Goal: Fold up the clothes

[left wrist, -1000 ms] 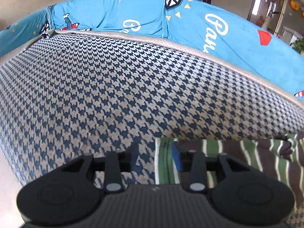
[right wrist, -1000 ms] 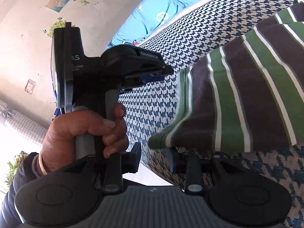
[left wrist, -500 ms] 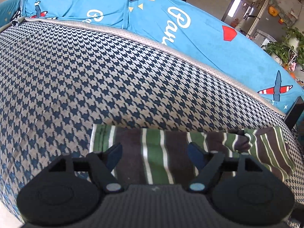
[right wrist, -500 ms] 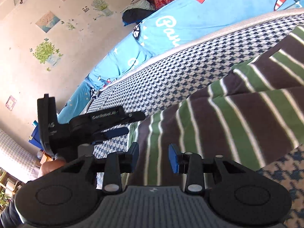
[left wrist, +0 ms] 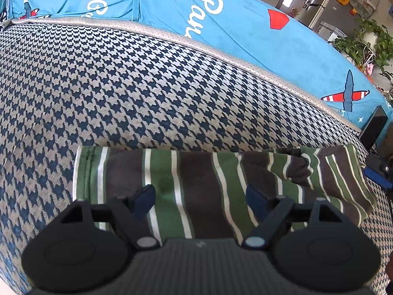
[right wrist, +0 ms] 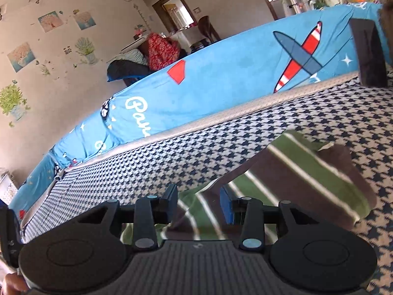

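- Releasing after a fold: your left gripper (left wrist: 200, 196) has its jaws opening wide above the striped garment (left wrist: 203, 186), gripping nothing.
- Right gripper (right wrist: 198, 202) jaws also opening, cloth between them but unclamped.
- Garment lies folded at the near edge of the houndstooth cushion (left wrist: 147, 86).
- Next, likely regrip an end and fold across; far-right end looks bunched.

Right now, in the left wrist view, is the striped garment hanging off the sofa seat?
No, the striped garment lies flat on the houndstooth seat, folded into a strip.
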`<state>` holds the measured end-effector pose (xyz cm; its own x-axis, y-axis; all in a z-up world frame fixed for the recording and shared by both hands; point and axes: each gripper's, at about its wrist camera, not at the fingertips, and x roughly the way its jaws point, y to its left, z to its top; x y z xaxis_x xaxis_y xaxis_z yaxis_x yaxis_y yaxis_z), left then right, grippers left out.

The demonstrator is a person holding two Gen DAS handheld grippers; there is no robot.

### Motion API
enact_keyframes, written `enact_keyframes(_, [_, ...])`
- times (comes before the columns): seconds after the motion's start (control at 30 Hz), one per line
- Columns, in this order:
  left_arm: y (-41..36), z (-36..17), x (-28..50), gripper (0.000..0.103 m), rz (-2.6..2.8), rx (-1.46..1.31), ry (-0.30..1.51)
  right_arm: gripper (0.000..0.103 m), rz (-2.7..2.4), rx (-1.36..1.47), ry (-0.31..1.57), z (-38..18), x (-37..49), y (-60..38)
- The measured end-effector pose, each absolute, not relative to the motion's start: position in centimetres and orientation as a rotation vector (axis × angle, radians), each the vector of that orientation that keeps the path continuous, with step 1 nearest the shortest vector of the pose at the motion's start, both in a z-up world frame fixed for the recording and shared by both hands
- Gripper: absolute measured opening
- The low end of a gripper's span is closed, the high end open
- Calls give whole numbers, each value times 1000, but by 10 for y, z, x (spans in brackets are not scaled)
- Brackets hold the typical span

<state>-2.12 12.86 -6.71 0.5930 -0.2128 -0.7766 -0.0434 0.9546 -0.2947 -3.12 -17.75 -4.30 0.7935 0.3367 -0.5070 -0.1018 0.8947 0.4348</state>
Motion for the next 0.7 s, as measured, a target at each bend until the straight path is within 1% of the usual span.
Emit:
enact_keyframes(0.2, [123,-67,-20,84,-128,-303,949,39,156,317,582,-46,-13,-192])
enact_keyframes(0.4, [122,-70,-19,85,-144,-313,965,40,60,248,557,-53,9,-204])
enact_keyframes(0.5, [121,-72,-20,86,-149,-313,974,41,28,203,544,-56,19,-206])
enact_keyframes(0.57, [118,-74,-19,86,-156,-305,982,46,17,177,538,-58,26,-207])
enact_keyframes(0.7, [112,-75,-20,88,-161,-273,988,47,-3,126,532,-61,41,-210])
